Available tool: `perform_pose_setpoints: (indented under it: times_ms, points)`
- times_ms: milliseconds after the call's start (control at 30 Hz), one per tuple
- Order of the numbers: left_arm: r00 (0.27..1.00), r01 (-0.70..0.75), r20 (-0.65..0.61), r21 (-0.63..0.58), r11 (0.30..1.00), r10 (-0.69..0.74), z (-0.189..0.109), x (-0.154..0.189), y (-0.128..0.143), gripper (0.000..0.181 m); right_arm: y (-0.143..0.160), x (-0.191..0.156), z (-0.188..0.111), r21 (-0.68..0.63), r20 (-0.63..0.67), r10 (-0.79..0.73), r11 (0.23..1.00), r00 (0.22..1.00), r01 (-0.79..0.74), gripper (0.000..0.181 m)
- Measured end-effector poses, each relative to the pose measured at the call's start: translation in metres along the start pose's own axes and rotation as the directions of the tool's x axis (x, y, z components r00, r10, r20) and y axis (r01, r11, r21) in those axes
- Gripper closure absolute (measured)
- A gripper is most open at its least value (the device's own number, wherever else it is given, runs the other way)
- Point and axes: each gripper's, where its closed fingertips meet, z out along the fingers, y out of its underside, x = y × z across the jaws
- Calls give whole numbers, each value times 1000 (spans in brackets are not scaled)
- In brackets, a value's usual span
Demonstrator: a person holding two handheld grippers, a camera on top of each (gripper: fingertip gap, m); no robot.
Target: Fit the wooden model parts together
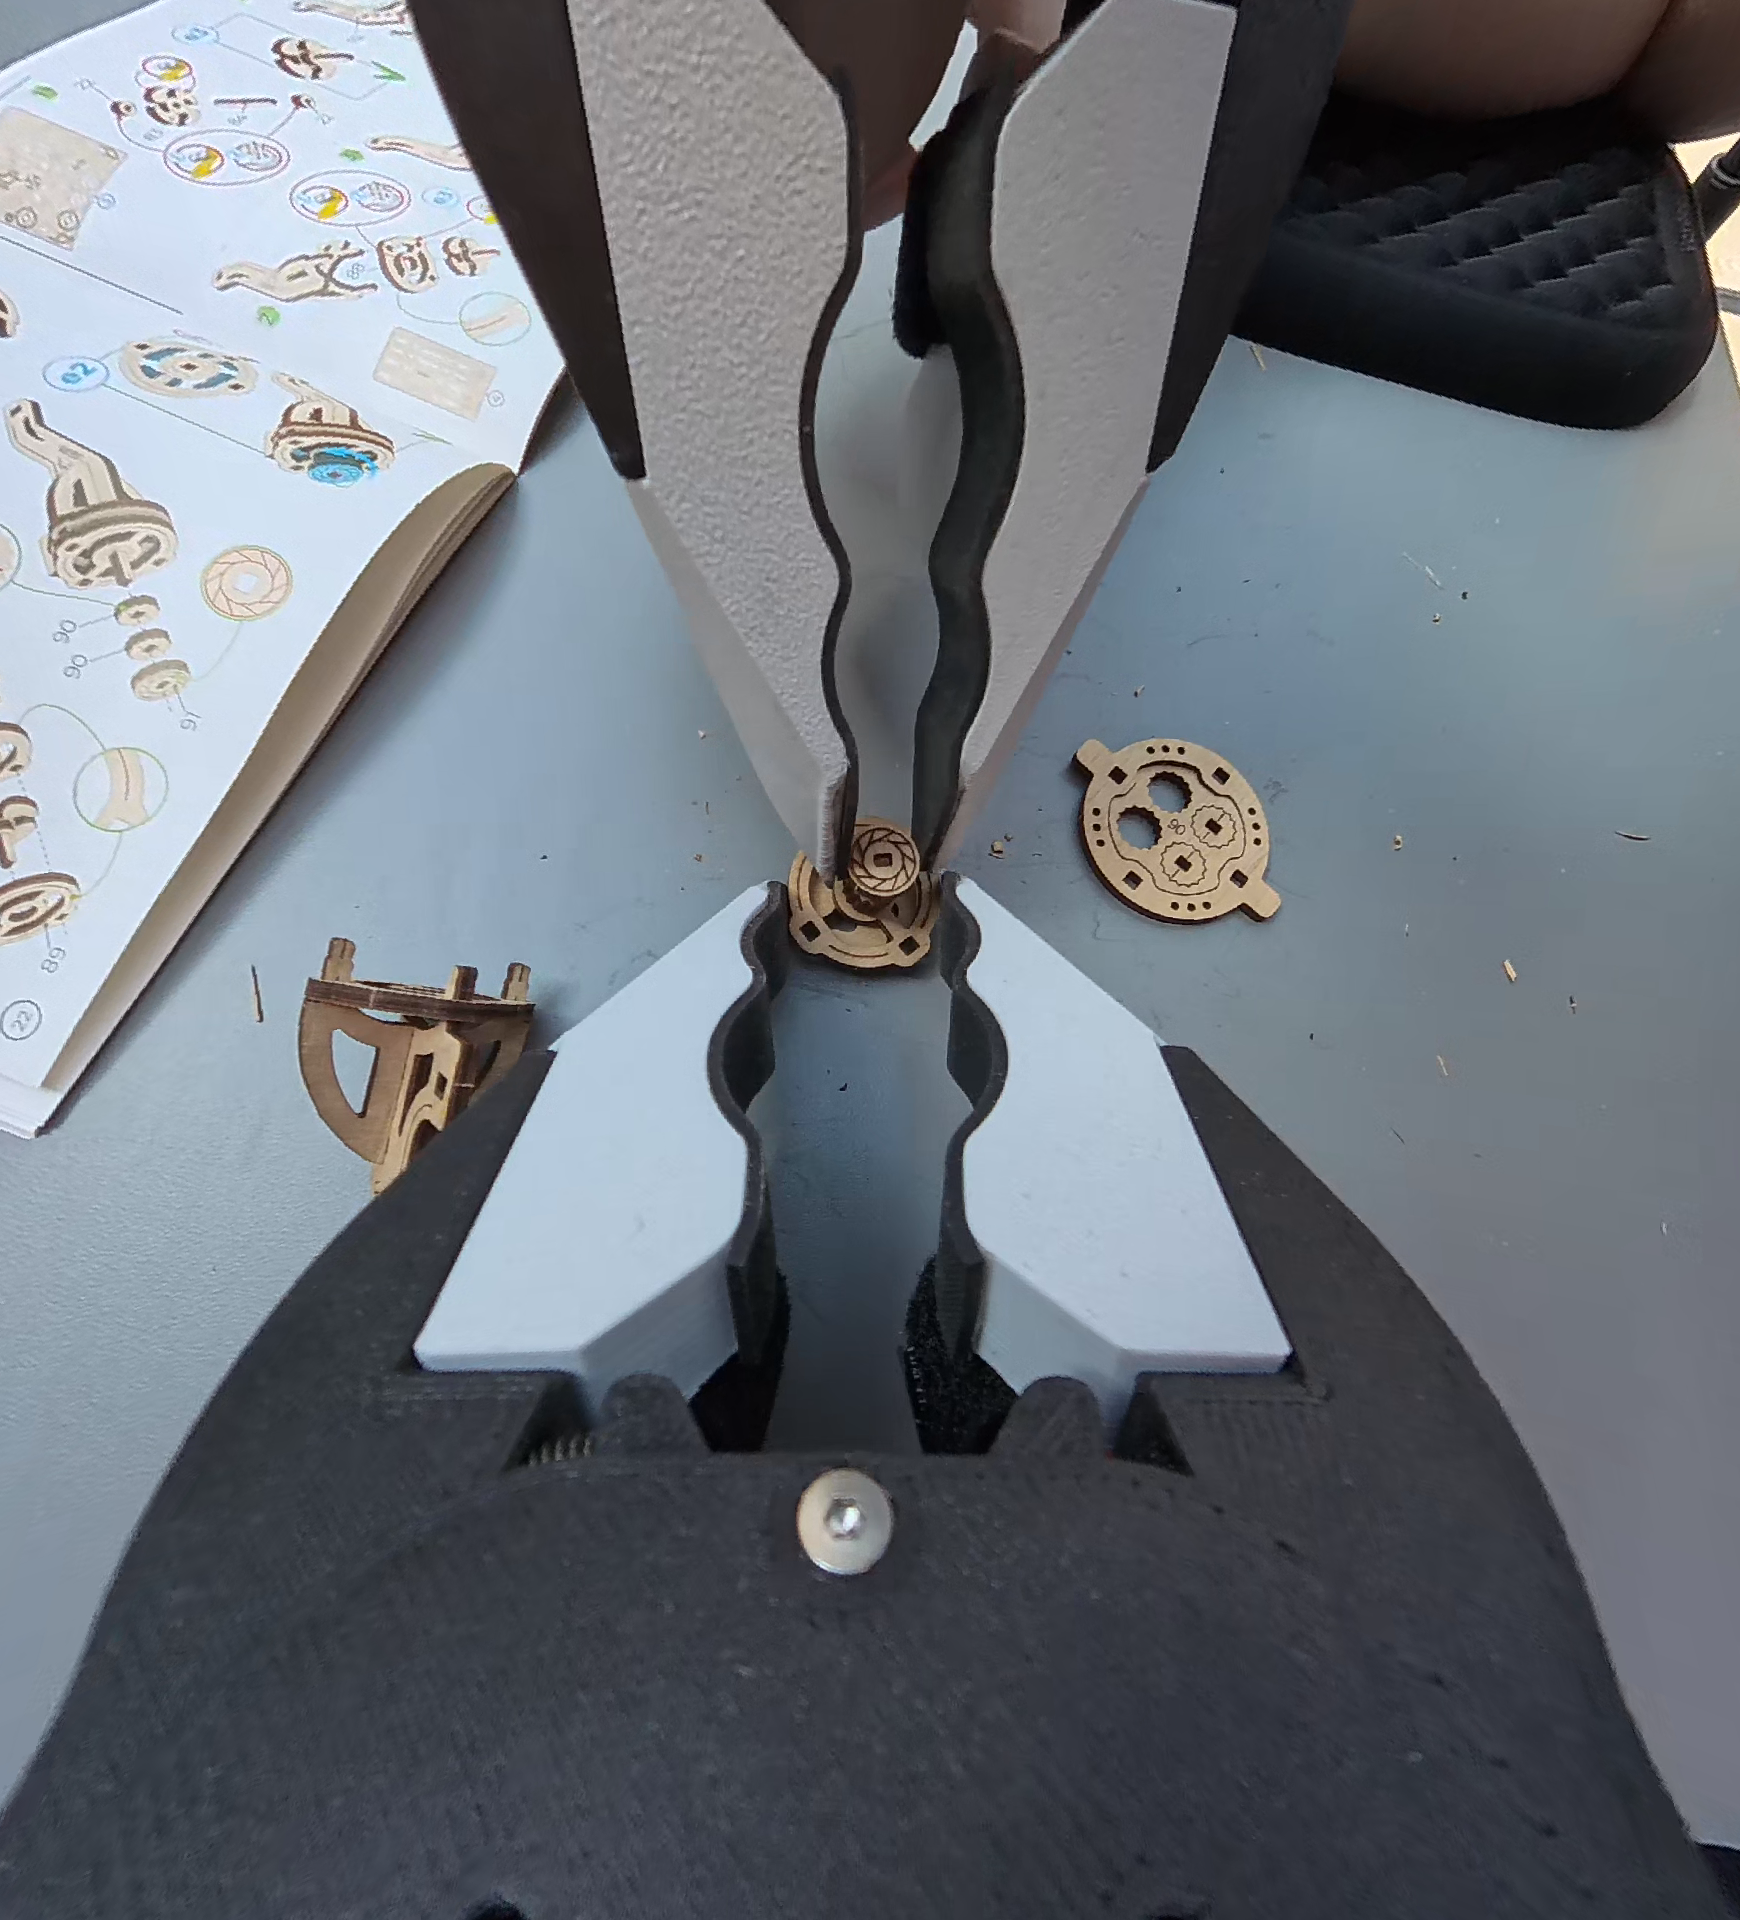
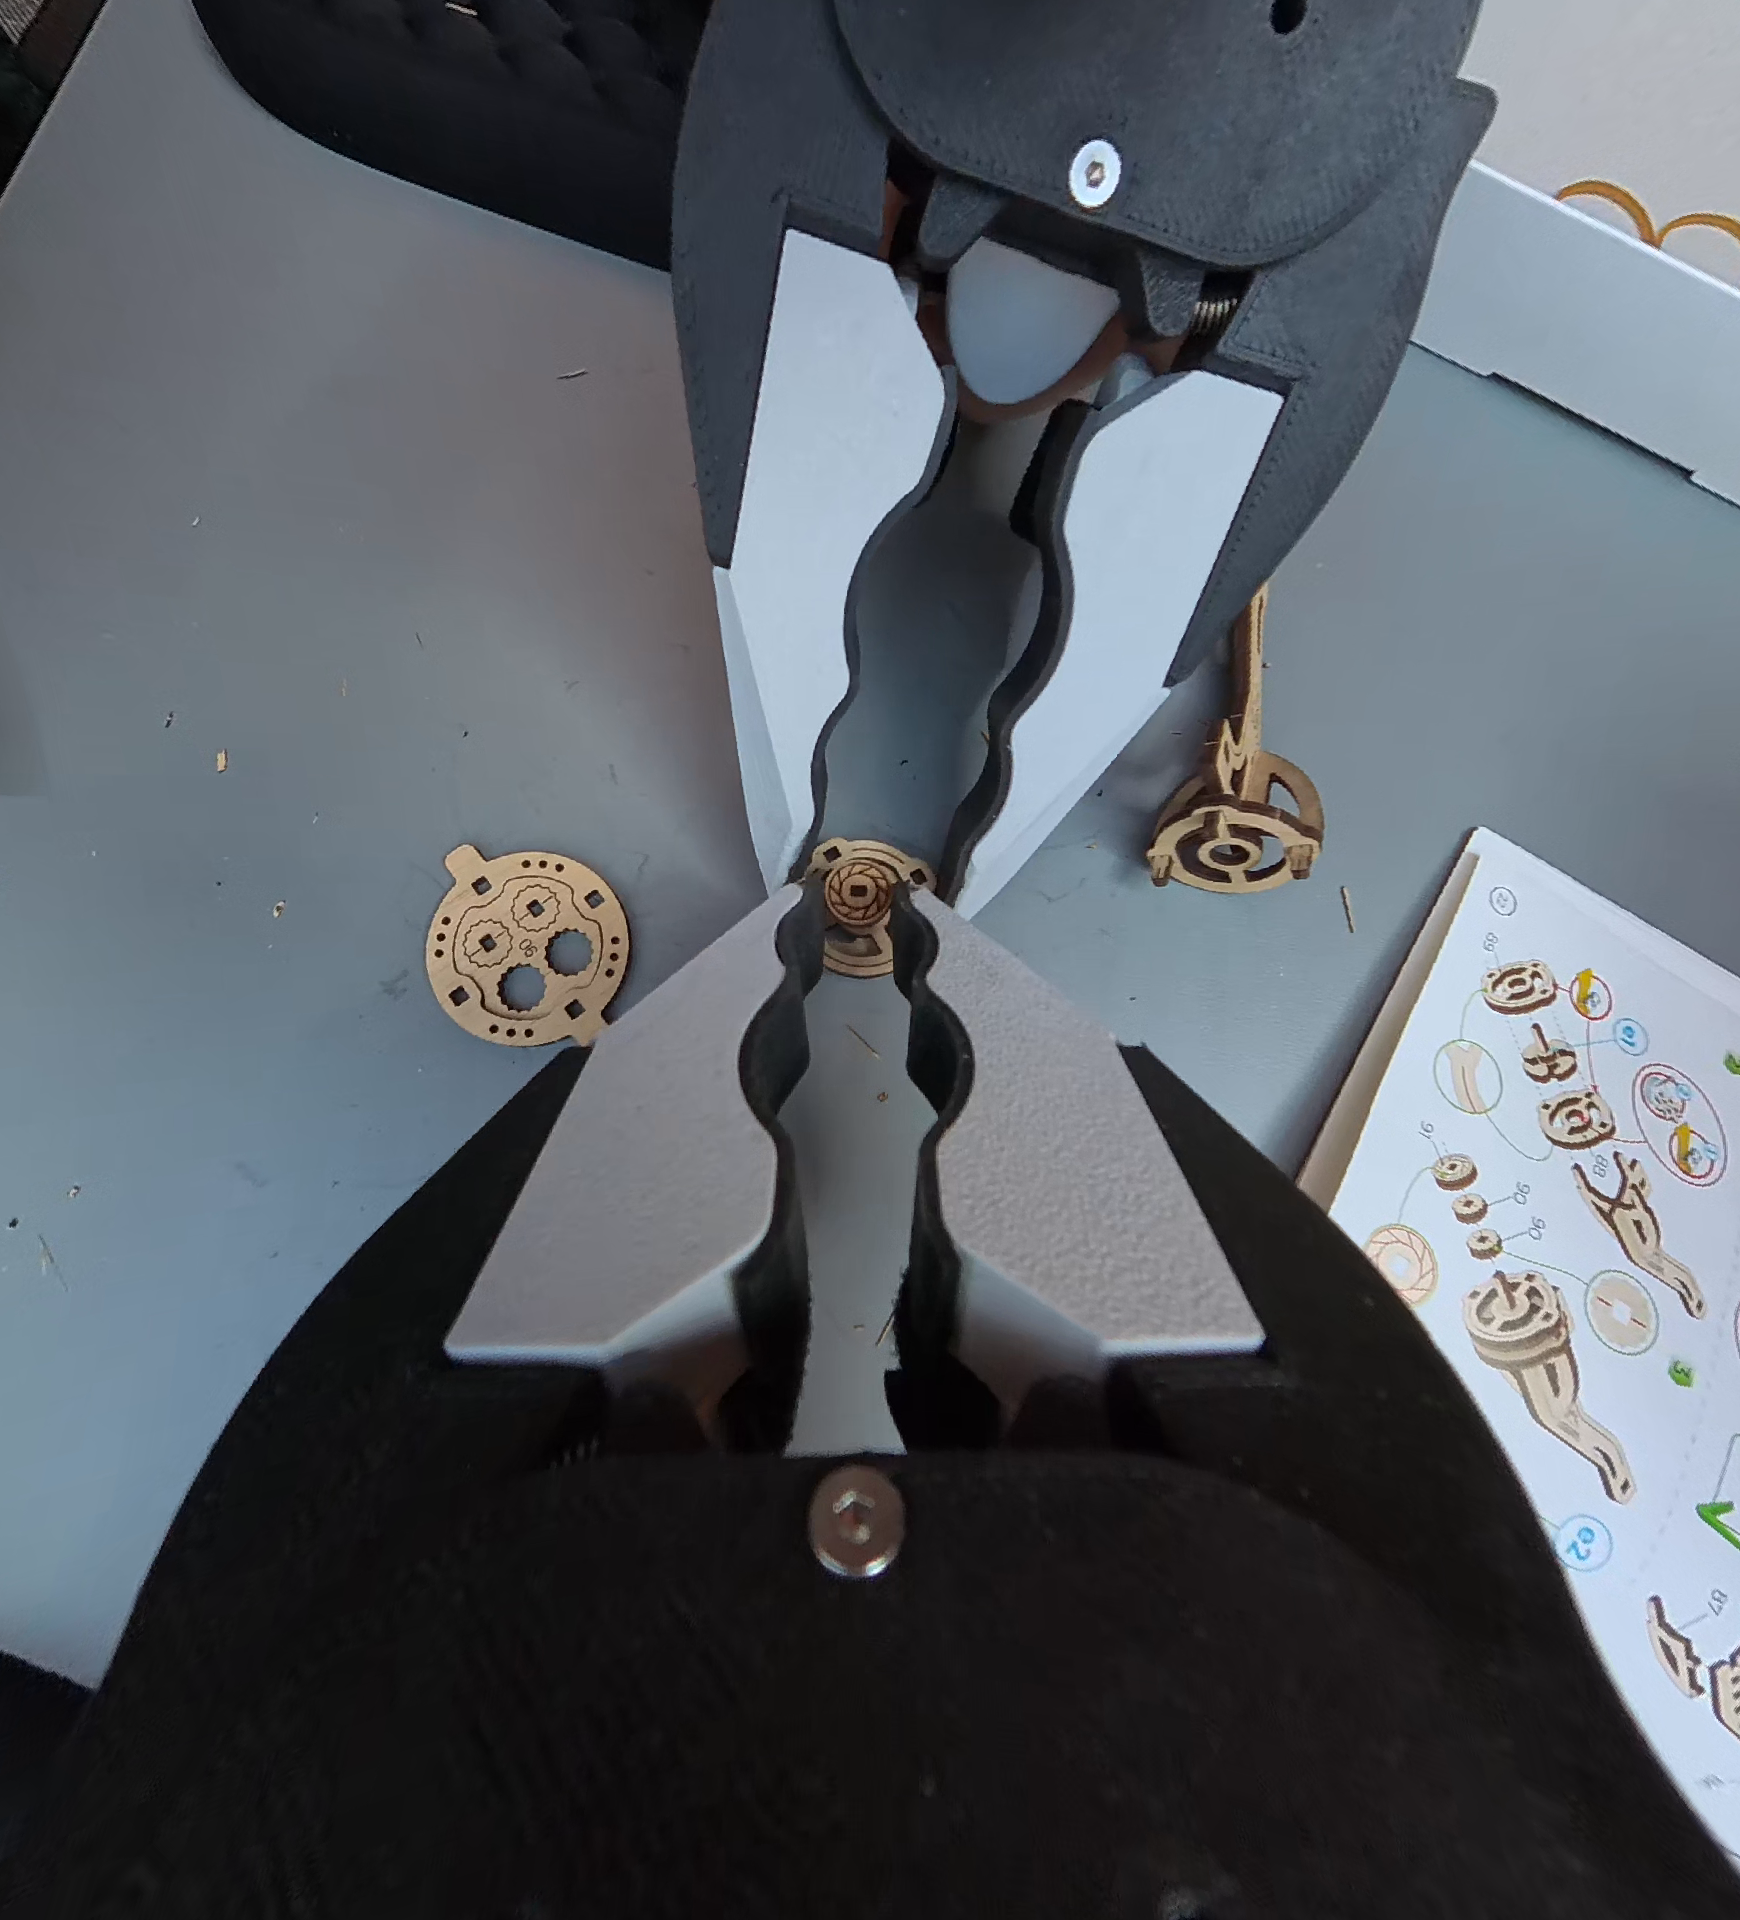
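A round wooden base (image 1: 861, 935) with a small gear on top sits on the grey table (image 1: 1365, 1143). My left gripper (image 1: 863, 902) is shut on this base, with one fingertip on each side of it. My right gripper (image 2: 853, 914) is shut on a small engraved wooden disc (image 2: 855, 894) and holds it tilted just over the base (image 2: 861, 951). In the left wrist view the right gripper (image 1: 885, 831) comes in from the top with the disc (image 1: 885, 857). In the right wrist view the left gripper (image 2: 871, 857) faces me.
A flat round wooden plate (image 1: 1172, 831) with gear-shaped holes lies to one side and also shows in the right wrist view (image 2: 526, 945). A built wooden stand (image 1: 409, 1049) lies beside an open instruction booklet (image 1: 170, 468). A black cushion (image 1: 1468, 260) is at the table's far edge. The flat round wooden plate (image 1: 1172, 831) sits 5 cm or so from the ends of my left fingers. Look for it in the right wrist view (image 2: 535, 942) too.
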Motion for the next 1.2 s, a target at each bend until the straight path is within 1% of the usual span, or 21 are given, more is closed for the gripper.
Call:
perform_pose_setpoints:
  times_ms: [300, 433, 600, 667, 767, 867, 933, 1033, 1200]
  points:
    - [1000, -7, -4, 0, 1000, 7, 0, 1, 0, 154, 1, 0, 1, -14, -12, -8, 1000, 1000, 7, 170]
    - [1000, -19, -13, 0, 1000, 19, 0, 3, 0, 154, 0, -2, 1, -13, -17, -37, 999, 999, 37, 170]
    - [999, 6, -39, 52, 999, -4, -8, 4, -7, 144, -4, 2, -9, 31, -40, -17, 999, 999, 18, 170]
    - [999, 2, -34, 51, 999, 0, -11, 2, -6, 141, -7, 3, -14, 54, -38, -6, 998, 999, 8, 170]
    - [999, -30, -22, 25, 999, 30, -9, 3, -1, 142, -8, 2, -13, 53, -36, -3, 999, 999, 5, 170]
    - [998, -66, 15, -17, 998, 67, -4, 0, 4, 143, -6, -2, -6, 15, -25, -15, 1000, 1000, 16, 170]
    - [996, -83, 20, -18, 996, 83, -2, 1, 3, 148, -4, -3, -2, -6, -27, -25, 1000, 999, 24, 170]
    - [997, -70, 8, -13, 997, 71, -2, 2, 3, 148, -4, -3, -1, -14, -30, -24, 1000, 999, 24, 170]
    - [997, -71, 10, -11, 997, 71, -3, 0, 4, 153, -2, -3, 0, -37, -35, -23, 999, 999, 22, 170]
